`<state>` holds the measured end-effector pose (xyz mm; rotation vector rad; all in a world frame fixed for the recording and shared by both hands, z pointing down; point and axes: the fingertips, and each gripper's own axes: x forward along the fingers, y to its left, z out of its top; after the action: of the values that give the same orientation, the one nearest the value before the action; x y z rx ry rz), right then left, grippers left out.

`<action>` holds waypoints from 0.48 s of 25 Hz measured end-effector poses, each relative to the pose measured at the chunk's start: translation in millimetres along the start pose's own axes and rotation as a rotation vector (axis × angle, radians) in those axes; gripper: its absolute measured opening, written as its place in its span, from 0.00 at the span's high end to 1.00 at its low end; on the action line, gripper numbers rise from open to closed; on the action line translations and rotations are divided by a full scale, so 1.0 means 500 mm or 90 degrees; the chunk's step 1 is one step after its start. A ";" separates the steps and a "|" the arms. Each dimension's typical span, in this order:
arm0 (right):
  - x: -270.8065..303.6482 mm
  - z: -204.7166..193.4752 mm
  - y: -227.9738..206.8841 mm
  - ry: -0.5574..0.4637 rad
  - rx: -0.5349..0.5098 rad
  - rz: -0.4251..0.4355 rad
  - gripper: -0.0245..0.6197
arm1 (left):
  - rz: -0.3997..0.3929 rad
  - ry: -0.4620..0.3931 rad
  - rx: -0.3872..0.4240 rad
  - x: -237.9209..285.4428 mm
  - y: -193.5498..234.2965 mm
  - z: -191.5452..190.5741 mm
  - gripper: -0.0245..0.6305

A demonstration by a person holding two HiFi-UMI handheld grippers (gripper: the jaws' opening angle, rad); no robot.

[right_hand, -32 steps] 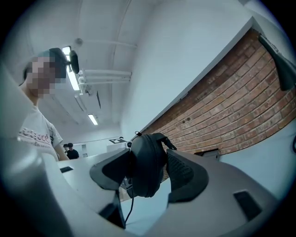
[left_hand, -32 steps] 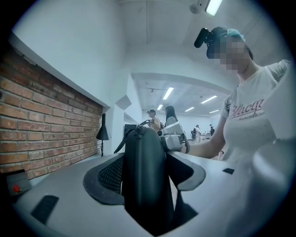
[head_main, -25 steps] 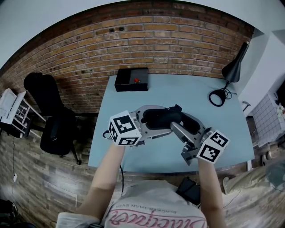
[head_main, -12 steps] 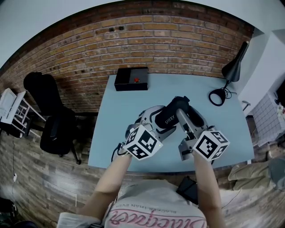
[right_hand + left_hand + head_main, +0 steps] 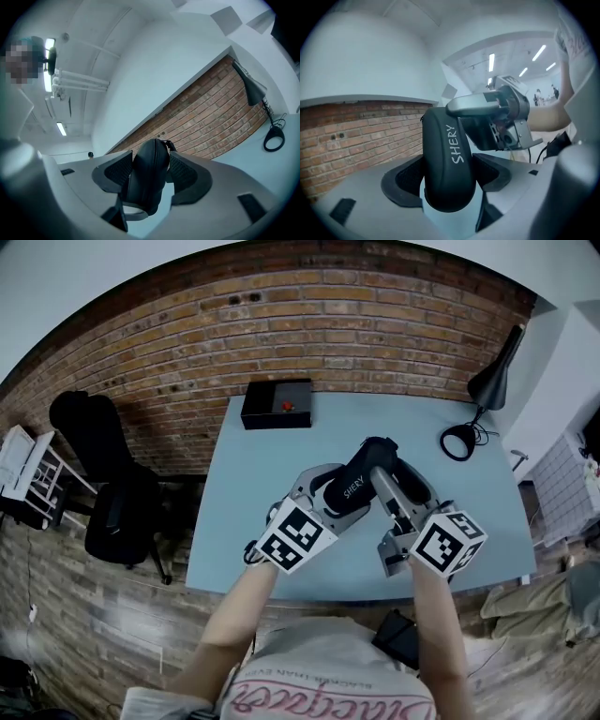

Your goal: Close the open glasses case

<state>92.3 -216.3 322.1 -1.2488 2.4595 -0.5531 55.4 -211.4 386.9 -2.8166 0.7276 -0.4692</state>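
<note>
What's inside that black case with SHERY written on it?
Nothing inside shows. The glasses case looks closed, so its black shell covers whatever it holds.

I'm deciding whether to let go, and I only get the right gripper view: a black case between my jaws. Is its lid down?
Observer: In the head view the black hard-shell glasses case reads as one shut shell, with no interior showing.
Operator: Where is the other gripper?
Observer: The left hand-held gripper is at the end of the case nearer the person. Its jaws have just been opening and stand wide, with the case between them.
</note>
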 end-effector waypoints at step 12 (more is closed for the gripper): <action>-0.014 -0.012 0.004 0.035 -0.052 0.036 0.59 | -0.110 -0.106 -0.227 -0.030 0.017 0.009 0.45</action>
<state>92.0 -208.4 327.3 -1.2058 2.5782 -0.4828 40.9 -211.0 376.7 -3.2187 0.5848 -0.1354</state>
